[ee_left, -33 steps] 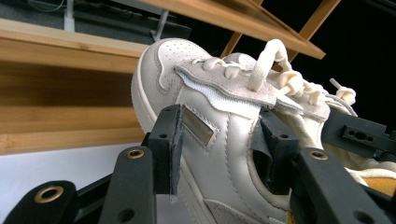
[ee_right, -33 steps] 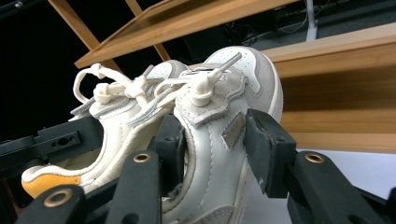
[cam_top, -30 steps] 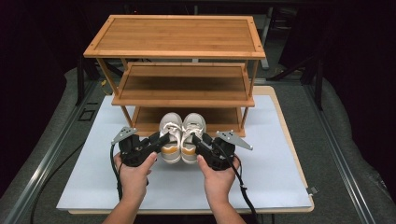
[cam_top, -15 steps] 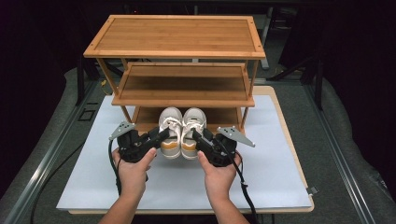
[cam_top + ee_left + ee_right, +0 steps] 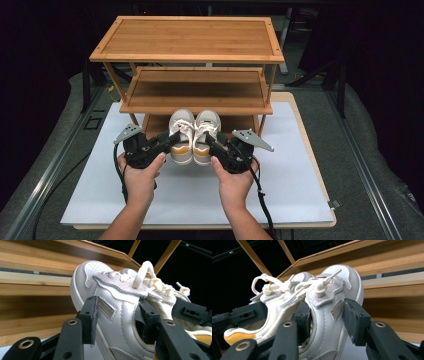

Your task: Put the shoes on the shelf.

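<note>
— Grippers first: what are they doing?

— Left gripper (image 5: 170, 142) is clamping the left shoe (image 5: 182, 134) across its side; right gripper (image 5: 214, 144) is clamping the right shoe (image 5: 205, 132) the same way.

— And the pair?

— Sitting side by side, touching, toes pointing away toward the rack's (image 5: 187, 54) bottom shelf (image 5: 157, 123) just beyond. Each hand is holding its own shoe, so sliding them straight ahead looks likely.
</note>
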Motion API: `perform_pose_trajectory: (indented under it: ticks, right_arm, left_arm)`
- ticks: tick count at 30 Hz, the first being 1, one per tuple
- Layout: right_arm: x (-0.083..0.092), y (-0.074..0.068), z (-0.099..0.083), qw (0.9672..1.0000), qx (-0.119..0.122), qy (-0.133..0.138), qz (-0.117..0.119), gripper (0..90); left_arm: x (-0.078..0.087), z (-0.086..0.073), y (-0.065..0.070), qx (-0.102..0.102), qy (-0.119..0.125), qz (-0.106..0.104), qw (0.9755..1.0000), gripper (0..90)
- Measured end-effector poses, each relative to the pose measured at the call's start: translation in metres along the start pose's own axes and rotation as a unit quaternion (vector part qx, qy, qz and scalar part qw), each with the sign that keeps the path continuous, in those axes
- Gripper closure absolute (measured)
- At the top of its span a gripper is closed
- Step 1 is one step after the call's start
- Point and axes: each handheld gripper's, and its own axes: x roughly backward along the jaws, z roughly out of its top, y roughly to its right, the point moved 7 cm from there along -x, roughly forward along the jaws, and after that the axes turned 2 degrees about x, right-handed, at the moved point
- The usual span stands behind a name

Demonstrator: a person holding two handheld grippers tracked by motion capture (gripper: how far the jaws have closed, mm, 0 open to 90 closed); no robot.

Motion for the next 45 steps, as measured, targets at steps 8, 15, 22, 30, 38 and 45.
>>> perform_pose_trajectory:
  ticks: [8,15,22,30,38,45]
  right_arm:
    - [0.0,0.001,0.011,1.0,0.0,0.0,0.001,58.7]
    - [-0.004,0.002,0.02,1.0,0.005,0.005,-0.005,58.7]
    - [-0.01,0.004,0.027,1.0,0.005,0.001,-0.004,58.6]
    - [-0.02,0.01,0.039,1.0,0.0,0.003,-0.003,58.6]
    - [-0.031,0.014,0.05,1.0,-0.001,-0.008,-0.006,58.5]
    - [-0.043,0.02,0.057,0.9999,-0.003,-0.01,-0.01,58.5]
  left_arm:
    - [-0.004,0.009,0.003,0.001,0.002,-0.003,1.0,56.8]
    - [-0.009,0.018,0.003,0.002,0.003,-0.004,1.0,56.7]
    - [-0.015,0.026,0.0,0.005,0.001,-0.005,1.0,56.7]
    - [-0.026,0.04,-0.002,0.003,0.001,-0.003,1.0,56.7]
    - [-0.038,0.05,-0.008,0.015,-0.003,-0.004,0.9999,56.6]
    - [-0.05,0.058,-0.012,0.019,-0.005,-0.002,0.9998,56.6]
